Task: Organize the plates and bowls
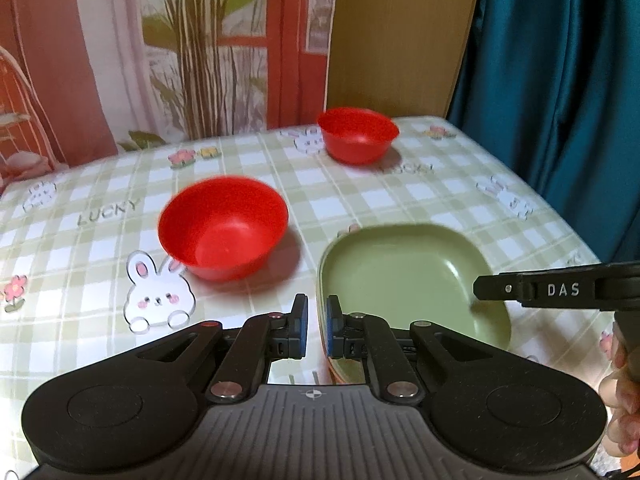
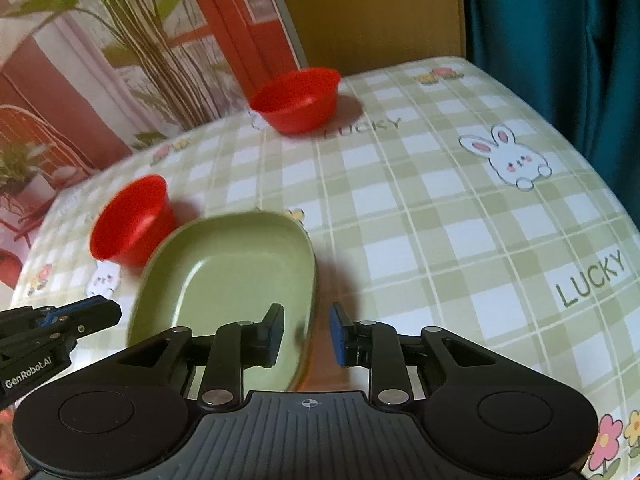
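Right, left gripper [image 1: 317,326] sits low-centre of the left wrist view, fingers narrow and straddling the near-left rim of the green plate [image 1: 404,276]. Blue pads [image 1: 331,330] look pressed to that rim, though the blur makes contact hard to confirm, so can't tell if it's truly clamped. Under the rim a sliver of orange shows, poss. a second plate beneath.

Right gripper [image 2: 307,330] is low-centre in the right wrist view, fingers spread wider, w/ the green plate's [image 2: 224,276] right rim running between them: left finger [image 2: 274,330] over the dish interior, right finger outside it over the tablecloth [image 2: 440,220]. Neither pad clearly touches. A few fingers of the person's hand [image 1: 622,392] peek in at the right edge of the left wrist view.

Containers: green plate is near centre-bottom in both views, nothing in it. Near red bowl [image 1: 223,227] sits left of centre, just beside the plate's far-left corner, tilted toward the cam and blurred, nothing inside. Far red bowl [image 1: 358,134] stands upright at upper centre, by the table's back edge, well apart, also holding nothing.
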Available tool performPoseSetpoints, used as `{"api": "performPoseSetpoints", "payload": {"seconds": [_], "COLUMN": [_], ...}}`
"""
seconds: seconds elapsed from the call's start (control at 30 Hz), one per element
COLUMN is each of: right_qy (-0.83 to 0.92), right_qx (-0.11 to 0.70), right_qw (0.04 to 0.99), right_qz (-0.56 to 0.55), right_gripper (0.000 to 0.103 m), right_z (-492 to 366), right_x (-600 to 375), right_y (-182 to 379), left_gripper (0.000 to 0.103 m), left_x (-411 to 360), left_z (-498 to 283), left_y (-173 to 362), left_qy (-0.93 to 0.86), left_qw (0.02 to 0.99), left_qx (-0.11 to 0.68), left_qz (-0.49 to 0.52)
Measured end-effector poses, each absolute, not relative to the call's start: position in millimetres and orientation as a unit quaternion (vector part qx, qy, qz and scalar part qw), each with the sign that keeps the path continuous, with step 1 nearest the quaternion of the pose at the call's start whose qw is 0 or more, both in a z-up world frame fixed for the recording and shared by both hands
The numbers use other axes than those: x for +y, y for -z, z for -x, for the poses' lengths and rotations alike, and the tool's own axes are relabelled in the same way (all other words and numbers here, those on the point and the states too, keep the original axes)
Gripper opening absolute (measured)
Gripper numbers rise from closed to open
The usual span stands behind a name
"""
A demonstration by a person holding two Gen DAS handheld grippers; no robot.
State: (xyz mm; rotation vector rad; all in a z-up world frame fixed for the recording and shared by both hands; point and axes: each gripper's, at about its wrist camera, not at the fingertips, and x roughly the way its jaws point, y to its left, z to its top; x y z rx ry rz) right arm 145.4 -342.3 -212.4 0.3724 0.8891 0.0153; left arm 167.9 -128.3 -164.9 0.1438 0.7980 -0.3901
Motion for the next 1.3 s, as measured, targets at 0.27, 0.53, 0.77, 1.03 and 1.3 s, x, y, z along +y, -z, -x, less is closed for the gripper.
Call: {"api": "performPoseSetpoints", "payload": {"seconds": [0.27,0.53,0.77,1.03,1.3], "right_qy": [-0.027,-0.074,-0.118,-0.168,-0.206], "right_qx": [0.383,0.345,0.327,0.314,0.31], "right_qw": [0.91,0.926,0.928,0.927,0.921], "right_qz": [-0.158,-0.133,-0.133,-0.119,-0.112], "right_gripper": [0.025,0.025,0.025,0.025,0.025], "right_z": [-141,-141,-147,-147,-142], "right_x": [-329,-295,-261,-215,-170], "right_y": [178,144,126,112,108], "left_gripper": [0.01,0.01,0.01,0.01,0.011], "left_x": [-118,-97,-70,-34,8], "left_z": [-161,-146,-131,-111,-96], "left_y": [128,98,84,72,65], "left_qy": [0.184,0.16,0.13,0.102,0.079], "left_qw": [0.914,0.923,0.927,0.931,0.937], "left_qx": [0.358,0.346,0.352,0.351,0.341], "left_qz": [-0.058,-0.048,-0.027,-0.006,0.008]}}
